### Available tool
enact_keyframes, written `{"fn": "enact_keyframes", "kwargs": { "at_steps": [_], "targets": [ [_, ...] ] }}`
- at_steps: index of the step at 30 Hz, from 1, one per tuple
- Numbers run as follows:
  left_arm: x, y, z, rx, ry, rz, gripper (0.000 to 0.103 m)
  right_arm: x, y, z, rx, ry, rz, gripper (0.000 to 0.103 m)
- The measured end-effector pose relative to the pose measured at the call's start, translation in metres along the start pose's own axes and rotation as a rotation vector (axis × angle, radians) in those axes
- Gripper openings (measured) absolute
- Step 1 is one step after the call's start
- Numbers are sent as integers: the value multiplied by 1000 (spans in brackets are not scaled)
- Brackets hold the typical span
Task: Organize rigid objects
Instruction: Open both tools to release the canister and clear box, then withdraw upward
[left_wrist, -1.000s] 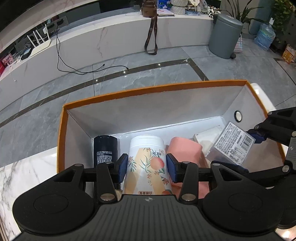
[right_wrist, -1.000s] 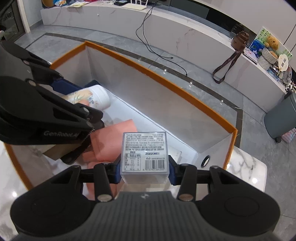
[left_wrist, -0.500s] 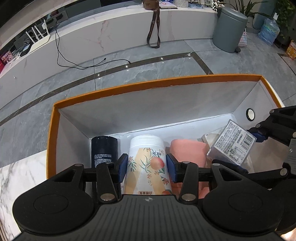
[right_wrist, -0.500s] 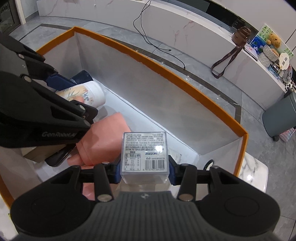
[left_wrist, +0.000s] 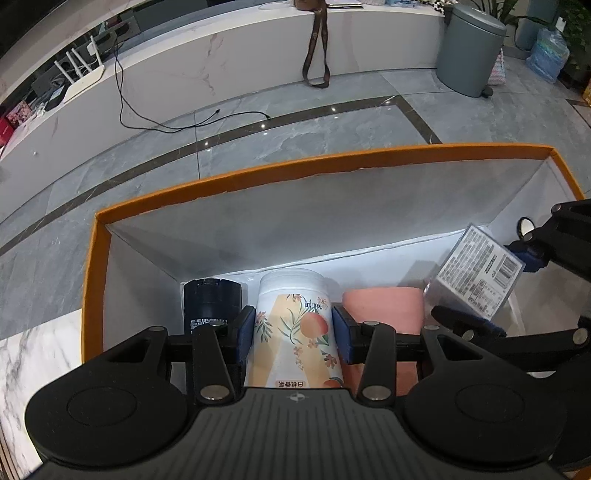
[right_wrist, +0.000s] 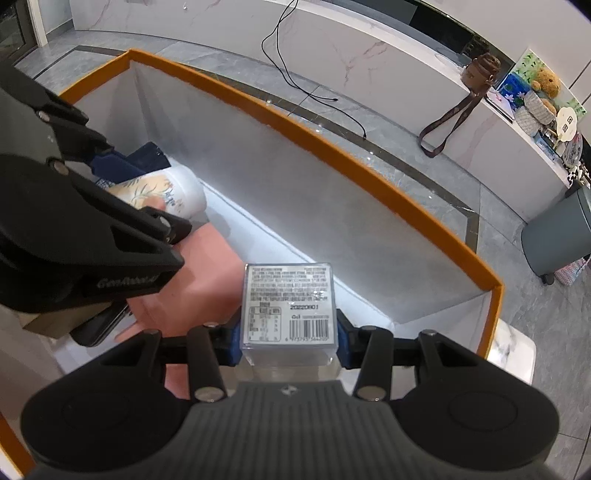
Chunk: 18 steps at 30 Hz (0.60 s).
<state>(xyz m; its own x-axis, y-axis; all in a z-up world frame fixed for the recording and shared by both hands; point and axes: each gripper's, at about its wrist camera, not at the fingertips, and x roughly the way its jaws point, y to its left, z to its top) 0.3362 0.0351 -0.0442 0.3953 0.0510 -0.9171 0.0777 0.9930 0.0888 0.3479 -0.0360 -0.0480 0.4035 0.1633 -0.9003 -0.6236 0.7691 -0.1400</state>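
Observation:
My left gripper is shut on a white bottle with a peach and flower print, held inside the orange-rimmed box. To its left in the box stands a black bottle; to its right lies a pink cloth. My right gripper is shut on a clear plastic box with a barcode label, held over the pink cloth in the box's right part. From the right wrist view the printed bottle shows past the left gripper's body.
The box's grey inner walls rise on all sides, with a round eyelet in the right end wall. A dark flat item and a tan piece lie under the left gripper. Marble tabletop shows outside; a cable and a grey bin are on the floor.
Both grippers have sunk a little deeper into the box with their loads; the box rim looks higher and wider around them. Grips are unchanged.

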Motion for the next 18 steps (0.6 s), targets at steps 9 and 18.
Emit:
{"fn": "enact_keyframes", "kwargs": {
  "at_steps": [9, 18],
  "targets": [
    [8, -2, 1, -11, 22, 46, 51, 7, 3, 9, -36, -22, -26, 46],
    [1, 5, 1, -33, 18, 73, 71, 9, 8, 14, -70, -35, -66, 54]
  ]
}}
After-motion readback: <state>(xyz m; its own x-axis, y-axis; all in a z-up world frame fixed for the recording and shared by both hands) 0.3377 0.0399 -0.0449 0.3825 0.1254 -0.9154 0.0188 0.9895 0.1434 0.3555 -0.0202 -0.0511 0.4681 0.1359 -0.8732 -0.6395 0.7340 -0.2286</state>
